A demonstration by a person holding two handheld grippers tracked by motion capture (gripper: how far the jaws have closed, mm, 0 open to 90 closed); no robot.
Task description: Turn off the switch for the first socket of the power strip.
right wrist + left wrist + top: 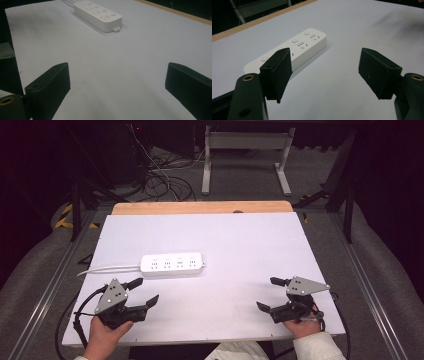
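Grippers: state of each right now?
Left gripper: open, holding nothing, near the power strip.
Right gripper: open, holding nothing, over bare table.

Left tool [144,291] and right tool [271,294] hover, jaws spread wide.

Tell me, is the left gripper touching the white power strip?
Apart. In the high view, bare white table shows between the left gripper and the power strip, and its jaws are open.

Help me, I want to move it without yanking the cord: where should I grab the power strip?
Probably across the narrow width of the power strip, mid-body, coming from above with the left tool, which is nearer. It lies flat and long, cord trailing off its left end.
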